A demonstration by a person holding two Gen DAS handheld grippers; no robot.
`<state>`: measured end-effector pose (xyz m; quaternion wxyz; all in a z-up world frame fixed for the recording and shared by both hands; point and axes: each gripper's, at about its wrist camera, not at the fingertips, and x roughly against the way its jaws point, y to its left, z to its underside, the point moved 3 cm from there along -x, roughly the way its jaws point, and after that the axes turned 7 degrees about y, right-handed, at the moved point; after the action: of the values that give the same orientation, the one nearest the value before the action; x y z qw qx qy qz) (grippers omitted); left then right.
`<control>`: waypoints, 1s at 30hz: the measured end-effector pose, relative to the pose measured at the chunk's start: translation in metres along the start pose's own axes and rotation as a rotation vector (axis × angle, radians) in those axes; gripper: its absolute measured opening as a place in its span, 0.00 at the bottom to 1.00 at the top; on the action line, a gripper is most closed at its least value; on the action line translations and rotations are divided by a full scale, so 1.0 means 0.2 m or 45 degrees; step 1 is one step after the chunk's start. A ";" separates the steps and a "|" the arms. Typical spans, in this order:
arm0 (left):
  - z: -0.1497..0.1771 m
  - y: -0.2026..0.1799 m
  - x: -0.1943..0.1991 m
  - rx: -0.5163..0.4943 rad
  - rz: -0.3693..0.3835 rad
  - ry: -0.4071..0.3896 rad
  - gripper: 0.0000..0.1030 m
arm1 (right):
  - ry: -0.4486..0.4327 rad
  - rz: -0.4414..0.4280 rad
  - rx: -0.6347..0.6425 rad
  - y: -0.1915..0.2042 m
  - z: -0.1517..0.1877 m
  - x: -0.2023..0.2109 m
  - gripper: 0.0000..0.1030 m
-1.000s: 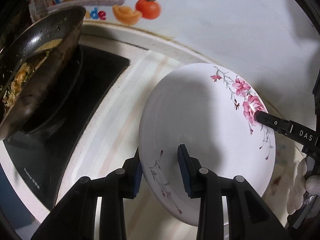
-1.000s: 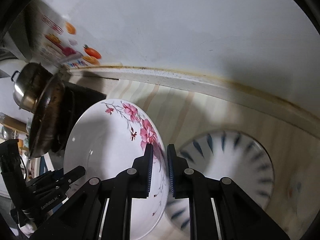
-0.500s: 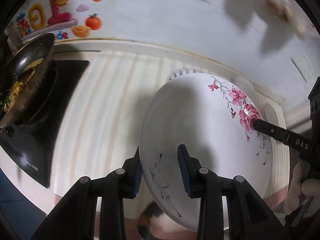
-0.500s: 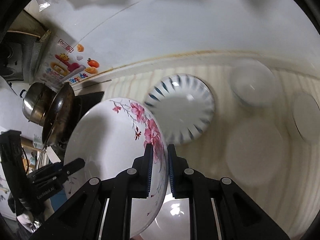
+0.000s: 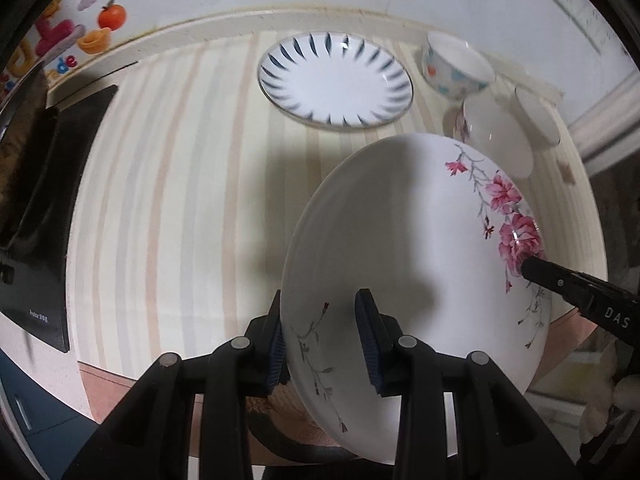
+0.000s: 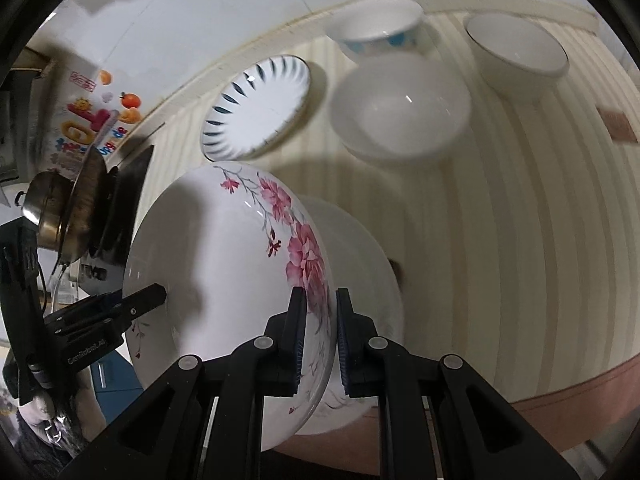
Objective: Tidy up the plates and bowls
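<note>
Pinching opposite rims of the flowered plate (image 5: 400, 248), the left claw (image 5: 322, 344) and the right claw (image 6: 319, 336) are together carrying it tilted in the air above the near edge of the striped tabletop (image 5: 168, 208). In the right wrist view a second white plate (image 6: 360, 264) is lying just under and behind it, which is probably where this one is meant to stack. The grips are biting only a narrow strip of glazed rim, so the plate could be slipping out or swinging if one claw is eased before the other, and it may be clacking hard onto the plate below if lowered at this tilt. Ahead, the blue-rayed plate (image 5: 335, 82) is sitting well apart toward the wall, with the dotted bowl (image 5: 452, 66), a large white bowl (image 6: 400, 108) and a small white bowl (image 6: 516, 56) crowding the right; open striped surface is lying to the left, before the black cooktop (image 5: 44, 216).
</note>
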<state>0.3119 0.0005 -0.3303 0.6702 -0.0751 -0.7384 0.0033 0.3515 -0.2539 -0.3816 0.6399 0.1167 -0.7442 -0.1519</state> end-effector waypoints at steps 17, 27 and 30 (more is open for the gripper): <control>0.04 -0.09 -0.22 -0.067 -0.113 0.110 0.30 | 0.047 0.008 -0.030 -0.13 0.05 -0.12 0.16; 0.04 -0.11 -0.22 -0.076 -0.152 0.098 0.30 | 0.072 0.038 0.002 -0.12 0.04 -0.15 0.15; 0.05 -0.12 -0.23 -0.074 -0.154 0.095 0.30 | 0.078 0.030 0.003 -0.13 0.04 -0.15 0.15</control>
<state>0.3029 -0.0271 -0.3738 0.6938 -0.0499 -0.7158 -0.0616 0.3487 -0.2661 -0.4202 0.6640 0.1132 -0.7258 -0.1400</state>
